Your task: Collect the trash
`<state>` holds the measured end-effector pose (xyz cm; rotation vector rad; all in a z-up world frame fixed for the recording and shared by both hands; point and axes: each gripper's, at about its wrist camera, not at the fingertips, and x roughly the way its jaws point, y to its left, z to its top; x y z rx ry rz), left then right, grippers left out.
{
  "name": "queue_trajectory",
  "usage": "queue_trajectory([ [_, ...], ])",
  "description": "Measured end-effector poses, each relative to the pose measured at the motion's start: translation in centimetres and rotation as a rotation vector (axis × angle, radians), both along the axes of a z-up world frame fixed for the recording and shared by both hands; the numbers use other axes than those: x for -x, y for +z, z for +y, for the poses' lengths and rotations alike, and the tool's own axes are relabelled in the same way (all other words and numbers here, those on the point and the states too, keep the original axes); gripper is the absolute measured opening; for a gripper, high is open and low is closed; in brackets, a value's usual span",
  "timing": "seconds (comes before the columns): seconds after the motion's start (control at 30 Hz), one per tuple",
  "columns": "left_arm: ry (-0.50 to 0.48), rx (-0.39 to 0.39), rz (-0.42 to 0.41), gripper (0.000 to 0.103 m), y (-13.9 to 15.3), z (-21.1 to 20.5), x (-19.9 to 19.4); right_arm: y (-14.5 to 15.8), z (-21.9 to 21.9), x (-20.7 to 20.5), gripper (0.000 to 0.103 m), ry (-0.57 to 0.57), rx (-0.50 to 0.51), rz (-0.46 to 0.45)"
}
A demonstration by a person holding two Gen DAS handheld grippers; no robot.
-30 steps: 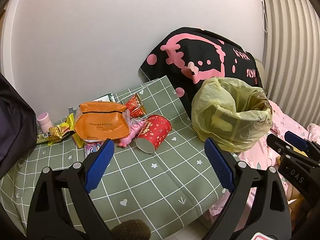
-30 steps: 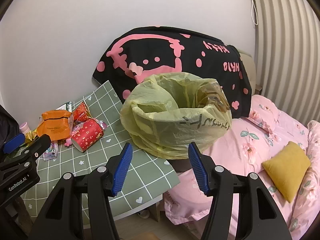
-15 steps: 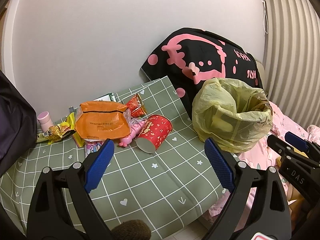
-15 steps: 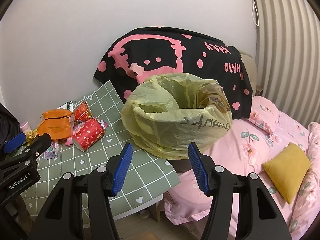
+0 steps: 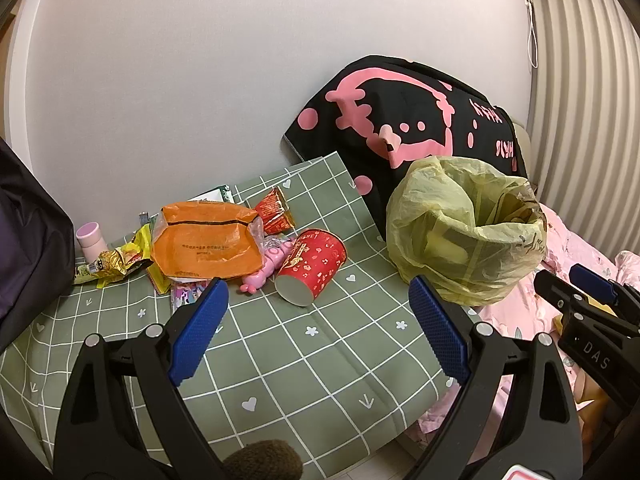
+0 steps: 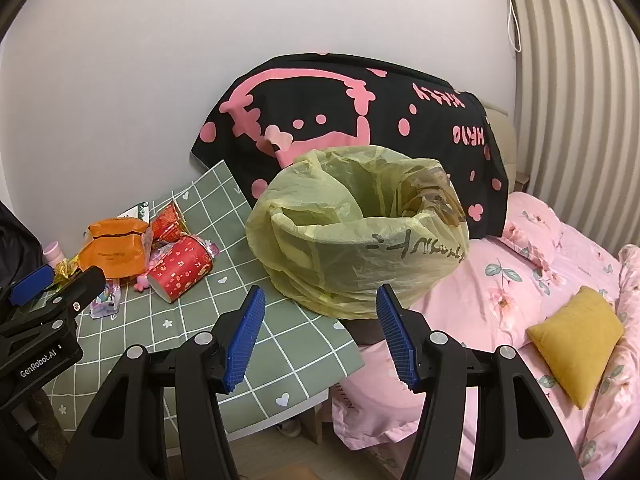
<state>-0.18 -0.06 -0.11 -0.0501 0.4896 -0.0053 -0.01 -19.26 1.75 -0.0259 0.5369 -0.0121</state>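
Left wrist view, from left to right: your left gripper (image 5: 318,332) hangs over the near part of the green checked tablecloth (image 5: 288,360), its 2 blue-padded jaws spread wide with nothing between them. At the far left of the table a small pink cylinder (image 5: 91,240) stands upright by the wall, and just beside it lies a crumpled yellow wrapper (image 5: 116,260). Next comes the orange plastic bag (image 5: 204,244), lying flat and overlapping the wrappers under it. A red snack packet (image 5: 274,210) rests behind the bag's right end, and a pink toy-like piece (image 5: 266,270) sticks out below that end. The red paper cup (image 5: 312,266) lies on its side touching that pink piece, its pale end turned toward you. Well apart to the right, at the table's right edge, the yellow-green trash bag (image 5: 466,236) stands open-mouthed in front of a black blanket with pink print (image 5: 400,108). Your right gripper (image 5: 588,296) shows at the far right edge.

In the right wrist view, your right gripper (image 6: 320,336) points at the trash bag (image 6: 360,240), jaws parted and empty. The pink floral bedding (image 6: 520,280) lies to the right, with a mustard cushion (image 6: 576,336) on it.
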Motion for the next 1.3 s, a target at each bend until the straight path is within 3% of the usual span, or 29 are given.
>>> queue_trajectory([
  [1.3, 0.007, 0.003, 0.002, 0.087, -0.09, 0.77, -0.23, -0.11, -0.04, -0.32, 0.055, -0.001, -0.011, 0.002],
])
